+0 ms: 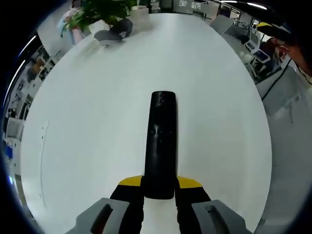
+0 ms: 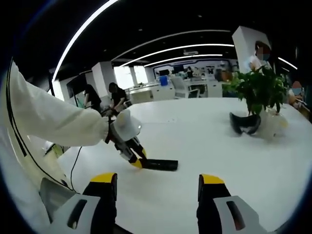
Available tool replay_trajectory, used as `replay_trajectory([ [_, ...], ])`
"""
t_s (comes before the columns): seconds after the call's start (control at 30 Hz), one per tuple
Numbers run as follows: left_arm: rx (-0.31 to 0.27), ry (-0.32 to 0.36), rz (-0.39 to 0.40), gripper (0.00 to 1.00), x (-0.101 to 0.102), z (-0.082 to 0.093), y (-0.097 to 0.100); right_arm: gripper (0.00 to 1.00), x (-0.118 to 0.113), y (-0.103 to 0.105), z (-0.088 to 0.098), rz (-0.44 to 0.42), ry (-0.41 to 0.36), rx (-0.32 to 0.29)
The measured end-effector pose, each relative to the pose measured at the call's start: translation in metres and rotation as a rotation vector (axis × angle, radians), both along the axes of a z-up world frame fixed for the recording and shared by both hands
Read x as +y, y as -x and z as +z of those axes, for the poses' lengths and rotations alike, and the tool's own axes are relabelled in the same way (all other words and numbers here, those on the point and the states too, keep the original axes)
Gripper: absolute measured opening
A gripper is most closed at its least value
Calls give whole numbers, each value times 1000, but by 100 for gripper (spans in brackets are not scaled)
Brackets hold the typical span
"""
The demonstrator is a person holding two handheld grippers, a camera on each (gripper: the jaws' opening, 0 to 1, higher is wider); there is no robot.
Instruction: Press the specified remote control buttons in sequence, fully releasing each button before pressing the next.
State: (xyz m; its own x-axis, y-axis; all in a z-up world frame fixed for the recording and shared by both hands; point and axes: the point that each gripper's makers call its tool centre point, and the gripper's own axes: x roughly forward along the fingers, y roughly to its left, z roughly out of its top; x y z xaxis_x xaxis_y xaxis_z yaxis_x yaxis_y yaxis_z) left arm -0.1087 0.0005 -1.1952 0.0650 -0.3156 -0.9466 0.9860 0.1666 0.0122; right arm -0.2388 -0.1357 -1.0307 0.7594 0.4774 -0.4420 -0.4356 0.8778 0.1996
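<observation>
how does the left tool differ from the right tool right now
The left tool is shut on the black remote control, its jaws pressed against the remote's near end; the right tool stands open with nothing between its jaws. The left tool sits low at the white table, where the remote lies flat; the right tool is held back from it, looking across the table toward the left tool. Both have black jaws with yellow tips.

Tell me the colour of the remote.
Black. The remote shows best in the left gripper view, held at its near end between the left gripper jaws.
</observation>
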Motion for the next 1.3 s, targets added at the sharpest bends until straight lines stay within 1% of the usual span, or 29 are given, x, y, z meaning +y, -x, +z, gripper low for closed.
replay_trajectory([
  [0.2,4,6,-12,23,3,0,9,66,3,2,7,10,2,-15],
  [0.5,3,-17,-18,23,4,0,24,63,4,7,11,21,5,-24],
  [0.83,6,-23,-2,23,6,-1,35,60,9,11,16,46,20,-33],
  [1.1,4,-38,-20,23,7,-1,53,57,15,14,18,81,20,-32],
  [1.3,5,-51,-14,23,7,-1,61,56,22,12,23,106,15,-41],
])
